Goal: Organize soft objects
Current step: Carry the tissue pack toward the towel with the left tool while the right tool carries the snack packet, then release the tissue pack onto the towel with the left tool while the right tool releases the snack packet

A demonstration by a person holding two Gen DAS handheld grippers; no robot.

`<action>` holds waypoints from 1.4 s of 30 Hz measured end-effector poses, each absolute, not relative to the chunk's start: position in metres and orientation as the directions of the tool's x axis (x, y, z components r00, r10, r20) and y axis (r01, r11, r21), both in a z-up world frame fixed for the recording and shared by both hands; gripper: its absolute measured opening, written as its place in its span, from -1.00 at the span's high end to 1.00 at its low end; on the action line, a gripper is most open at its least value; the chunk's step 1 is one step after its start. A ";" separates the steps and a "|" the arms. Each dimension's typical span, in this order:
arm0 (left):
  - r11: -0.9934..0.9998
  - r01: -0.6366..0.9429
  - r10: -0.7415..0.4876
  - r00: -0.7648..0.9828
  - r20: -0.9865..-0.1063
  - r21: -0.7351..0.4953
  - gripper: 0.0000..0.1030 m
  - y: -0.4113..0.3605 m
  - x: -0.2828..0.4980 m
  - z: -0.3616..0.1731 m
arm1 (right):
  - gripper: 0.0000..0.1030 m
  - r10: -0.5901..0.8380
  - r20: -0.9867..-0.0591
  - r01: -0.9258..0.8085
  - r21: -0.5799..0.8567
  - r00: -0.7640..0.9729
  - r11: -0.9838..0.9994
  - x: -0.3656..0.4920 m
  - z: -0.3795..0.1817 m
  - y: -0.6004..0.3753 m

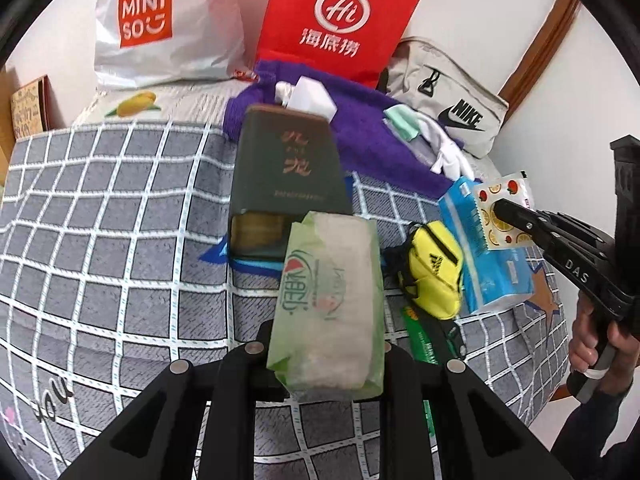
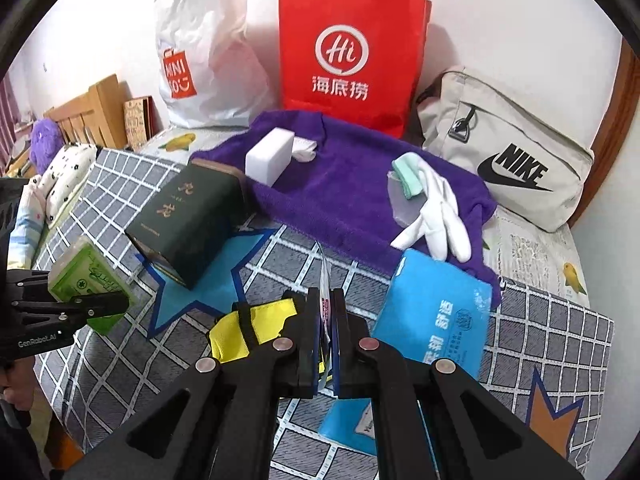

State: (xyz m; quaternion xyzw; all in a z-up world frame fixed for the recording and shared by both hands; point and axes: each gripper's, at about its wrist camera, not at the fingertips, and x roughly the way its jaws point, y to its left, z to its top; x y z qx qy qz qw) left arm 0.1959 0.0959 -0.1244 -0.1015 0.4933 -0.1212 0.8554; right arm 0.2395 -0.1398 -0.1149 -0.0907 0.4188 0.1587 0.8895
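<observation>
— What is held in the left gripper [image 1: 326, 354]?
— A green plastic-wrapped tissue pack [image 1: 330, 304] is clamped between its fingers, above the grey checked bed cover [image 1: 100, 240].
— And the right gripper [image 2: 330, 344]?
— A thin fruit-printed sachet [image 1: 502, 214] is pinched between its closed fingers, beside the blue tissue pack [image 2: 436, 316].

The green tissue pack [image 1: 328, 304] hid the front of the dark green box [image 1: 286, 176] behind it. A thin packet [image 2: 326, 280] showed only its edge. The gold words on that box were too blurry to read.
</observation>
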 end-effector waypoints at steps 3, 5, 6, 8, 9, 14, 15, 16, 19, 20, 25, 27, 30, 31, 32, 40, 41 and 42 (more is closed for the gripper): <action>0.954 0.119 -0.298 0.499 -0.813 -0.276 0.65 0.094 0.196 -0.112 | 0.92 0.217 -0.764 -0.351 -0.012 0.607 0.936 0.242 -0.108 -0.147; 0.954 0.132 -0.298 0.510 -0.807 -0.269 0.65 0.092 0.197 -0.102 | 0.92 0.223 -0.759 -0.349 -0.007 0.612 0.937 0.244 -0.104 -0.152; 0.954 0.134 -0.298 0.514 -0.805 -0.267 0.65 0.091 0.199 -0.098 | 0.92 0.226 -0.756 -0.348 -0.003 0.615 0.937 0.245 -0.102 -0.154; 0.952 0.141 -0.303 0.520 -0.799 -0.270 0.65 0.089 0.202 -0.091 | 0.92 0.238 -0.751 -0.348 0.012 0.616 0.937 0.249 -0.098 -0.158; 0.951 0.145 -0.308 0.523 -0.795 -0.273 0.65 0.088 0.205 -0.088 | 0.92 0.241 -0.749 -0.346 0.017 0.617 0.938 0.252 -0.097 -0.159; 0.953 0.152 -0.304 0.539 -0.786 -0.264 0.65 0.084 0.221 -0.073 | 0.92 0.250 -0.740 -0.342 0.028 0.624 0.939 0.262 -0.090 -0.164; 0.952 0.149 -0.306 0.541 -0.784 -0.269 0.65 0.085 0.226 -0.071 | 0.92 0.253 -0.737 -0.344 0.031 0.626 0.939 0.265 -0.088 -0.165; 0.950 0.150 -0.311 0.541 -0.782 -0.274 0.65 0.085 0.231 -0.069 | 0.92 0.260 -0.735 -0.345 0.037 0.627 0.938 0.268 -0.086 -0.166; 0.950 0.153 -0.309 0.550 -0.776 -0.270 0.65 0.086 0.244 -0.063 | 0.92 0.262 -0.733 -0.342 0.042 0.628 0.939 0.277 -0.083 -0.167; 0.951 0.155 -0.308 0.553 -0.774 -0.268 0.65 0.086 0.248 -0.061 | 0.92 0.261 -0.733 -0.341 0.043 0.629 0.939 0.281 -0.083 -0.168; 0.953 0.160 -0.303 0.557 -0.773 -0.258 0.65 0.085 0.270 -0.055 | 0.92 0.270 -0.730 -0.335 0.060 0.628 0.940 0.302 -0.081 -0.169; 0.956 0.152 -0.294 0.554 -0.779 -0.252 0.65 0.085 0.278 -0.055 | 0.92 0.275 -0.731 -0.333 0.070 0.625 0.940 0.312 -0.082 -0.170; 0.959 0.144 -0.284 0.553 -0.784 -0.246 0.65 0.087 0.291 -0.055 | 0.92 0.280 -0.734 -0.323 0.086 0.619 0.942 0.329 -0.085 -0.173; 0.960 0.139 -0.280 0.552 -0.786 -0.244 0.65 0.088 0.297 -0.055 | 0.92 0.280 -0.735 -0.319 0.092 0.617 0.943 0.335 -0.087 -0.174; 0.960 0.135 -0.278 0.551 -0.787 -0.245 0.65 0.089 0.302 -0.056 | 0.92 0.279 -0.737 -0.315 0.094 0.616 0.945 0.339 -0.088 -0.175; 0.955 0.138 -0.294 0.533 -0.793 -0.261 0.65 0.082 0.342 -0.067 | 0.92 0.277 -0.759 -0.305 0.109 0.589 0.946 0.375 -0.104 -0.176; 0.954 0.140 -0.299 0.530 -0.793 -0.266 0.65 0.080 0.347 -0.069 | 0.92 0.279 -0.763 -0.304 0.113 0.583 0.946 0.379 -0.107 -0.176; 0.952 0.144 -0.305 0.527 -0.793 -0.270 0.65 0.079 0.351 -0.069 | 0.92 0.283 -0.765 -0.306 0.118 0.578 0.945 0.383 -0.109 -0.176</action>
